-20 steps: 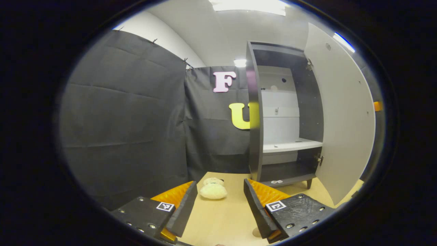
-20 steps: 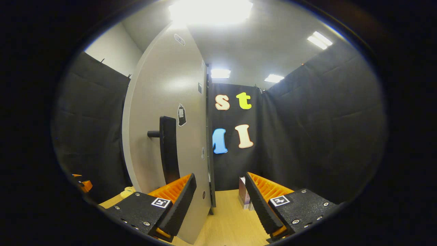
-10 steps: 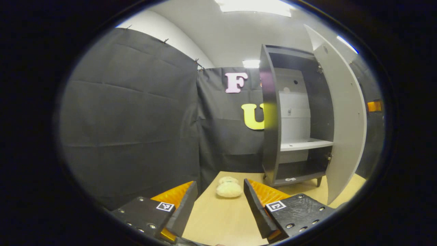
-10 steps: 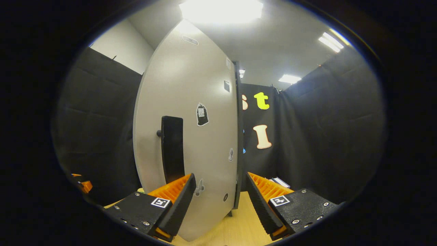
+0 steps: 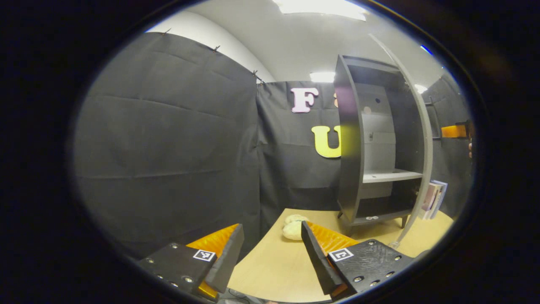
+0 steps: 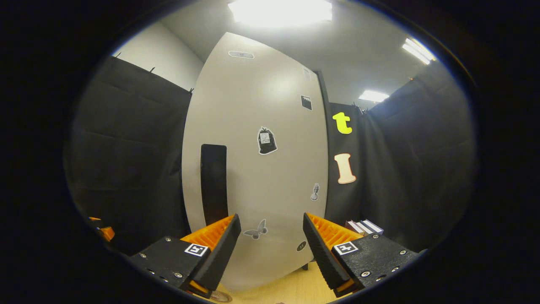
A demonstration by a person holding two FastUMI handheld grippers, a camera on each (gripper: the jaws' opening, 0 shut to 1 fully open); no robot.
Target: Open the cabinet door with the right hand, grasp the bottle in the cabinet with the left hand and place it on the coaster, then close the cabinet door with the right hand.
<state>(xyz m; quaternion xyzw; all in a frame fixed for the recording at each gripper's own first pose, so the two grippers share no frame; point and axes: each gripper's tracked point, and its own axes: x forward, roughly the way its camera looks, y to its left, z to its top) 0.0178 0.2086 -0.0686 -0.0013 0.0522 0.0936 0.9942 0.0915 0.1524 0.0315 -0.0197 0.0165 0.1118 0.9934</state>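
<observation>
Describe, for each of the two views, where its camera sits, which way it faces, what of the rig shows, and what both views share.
Left gripper view: rides the left gripper, facing the open dark grey cabinet from its left front; its own two fingers show, spread apart.
Right gripper view: rides the right gripper, facing the outer face of the pale grey cabinet door and its black bar handle; its own fingers show, spread apart.
Shared: the door, the light wooden tabletop, the stack of books.
</observation>
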